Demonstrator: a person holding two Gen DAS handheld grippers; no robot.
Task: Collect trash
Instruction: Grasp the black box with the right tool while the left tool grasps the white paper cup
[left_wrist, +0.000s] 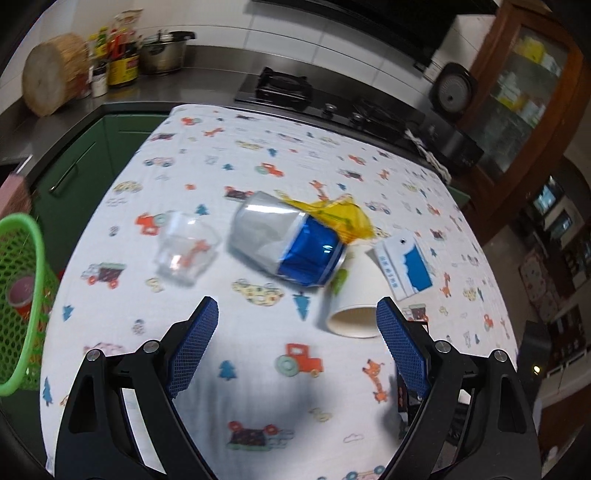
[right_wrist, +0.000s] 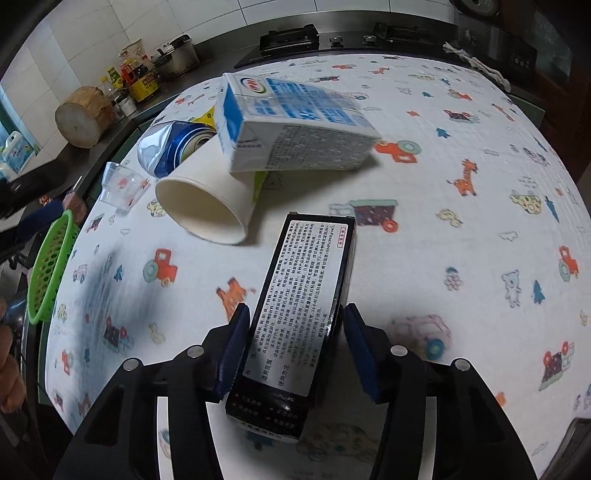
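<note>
Black box (right_wrist: 303, 321) with a white printed label lies nearest the right wrist camera, between the pads of the right gripper (right_wrist: 295, 345); the left pad touches its side, at the right pad a thin gap seems to remain, so a firm clamp cannot be confirmed. Left gripper (left_wrist: 297, 347) is spread wide and empty above the tablecloth (left_wrist: 258, 147). Green basket (left_wrist: 22, 280) at 9 o'clock holds something red, so collecting looks barely begun. Left on the cloth: paper cup (left_wrist: 351, 295) at 1 o'clock of the left gripper, crushed blue can (left_wrist: 288, 240) at 12, clear plastic cup (left_wrist: 184, 247) at 11, yellow wrapper (left_wrist: 340, 214), milk carton (right_wrist: 291, 122).
</note>
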